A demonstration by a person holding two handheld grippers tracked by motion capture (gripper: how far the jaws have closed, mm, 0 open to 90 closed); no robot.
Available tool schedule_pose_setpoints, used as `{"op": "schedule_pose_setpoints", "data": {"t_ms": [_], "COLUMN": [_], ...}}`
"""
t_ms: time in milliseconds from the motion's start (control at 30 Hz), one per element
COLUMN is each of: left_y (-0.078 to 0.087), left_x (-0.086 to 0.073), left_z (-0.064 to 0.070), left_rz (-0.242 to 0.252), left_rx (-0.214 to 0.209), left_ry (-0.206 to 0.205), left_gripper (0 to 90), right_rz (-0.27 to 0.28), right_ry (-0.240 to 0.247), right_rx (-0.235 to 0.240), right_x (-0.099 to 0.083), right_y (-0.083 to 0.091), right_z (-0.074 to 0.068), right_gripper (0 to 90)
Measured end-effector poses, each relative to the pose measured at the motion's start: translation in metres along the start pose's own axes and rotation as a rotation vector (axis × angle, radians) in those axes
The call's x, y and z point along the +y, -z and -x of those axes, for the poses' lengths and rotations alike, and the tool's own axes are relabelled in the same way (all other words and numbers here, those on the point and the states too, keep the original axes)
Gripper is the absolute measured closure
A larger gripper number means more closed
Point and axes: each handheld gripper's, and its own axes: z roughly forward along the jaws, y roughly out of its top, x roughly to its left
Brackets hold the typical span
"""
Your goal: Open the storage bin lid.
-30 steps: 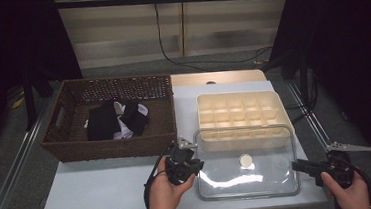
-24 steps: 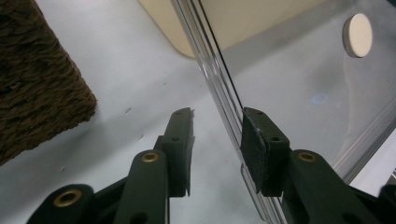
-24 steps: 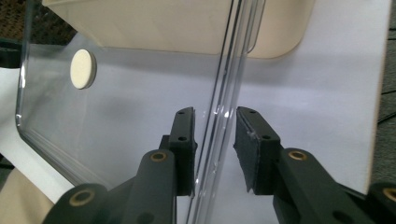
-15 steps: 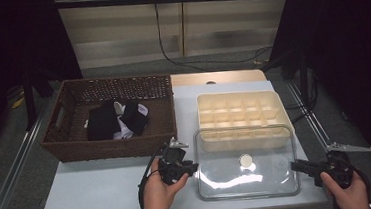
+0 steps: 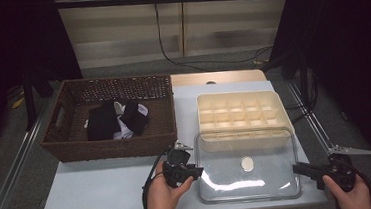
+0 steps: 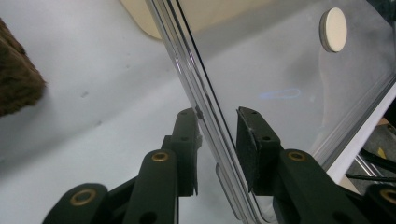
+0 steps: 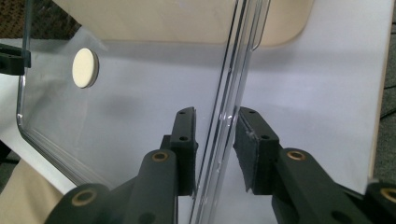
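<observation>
The right gripper (image 7: pixel 212 135) straddles the raised edge of a clear lid (image 7: pixel 140 107), its two black jaws parted, one on each side of the rim; the left jaw lies close against the plastic, the right stands slightly off it. A round cream knob (image 7: pixel 85 68) sits on the lid at upper left. Beyond the lid lies a cream tray (image 7: pixel 187 21) on the white table (image 7: pixel 322 93). A dark part of the other gripper (image 7: pixel 11 63) shows at the lid's far edge.
</observation>
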Motion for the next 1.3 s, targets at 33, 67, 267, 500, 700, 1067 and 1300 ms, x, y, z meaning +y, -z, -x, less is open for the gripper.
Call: {"op": "schedule_pose_setpoints", "data": {"t_ms": [33,67,267,500,700,1067,1300], "left_y": [0.000,0.000,-0.001,0.005,0.004,0.007,-0.004], "left_x": [0.000,-0.003,-0.006,0.011,0.025,0.020,0.020], "left_z": [0.000,0.003,0.006,-0.008,-0.010,0.000,-0.012], "left_rz": [0.000,-0.006,0.010,0.091,0.092,0.121,0.107], "left_rx": [0.000,-0.009,0.008,0.041,0.032,0.074,0.015], "left_ry": [0.000,-0.013,-0.028,0.006,0.001,-0.042,0.008], "left_gripper": [69.5,69.4,67.8,64.7,71.6,70.6,61.9], "right_rz": [0.000,-0.008,0.007,0.046,0.069,0.055,0.056], "right_ry": [0.000,0.006,-0.001,-0.029,-0.075,-0.059,-0.050], "right_rx": [0.000,-0.007,-0.008,0.011,0.036,0.038,0.043], "right_x": [0.000,-0.004,-0.014,-0.001,0.014,0.008,0.010], "right_y": [0.000,0.004,0.009,0.001,-0.005,-0.002,-0.003], "right_z": [0.000,-0.001,-0.001,0.004,0.011,0.007,0.009], "right_gripper": [69.6,69.2,64.8,64.1,65.3,67.4,67.5]}}
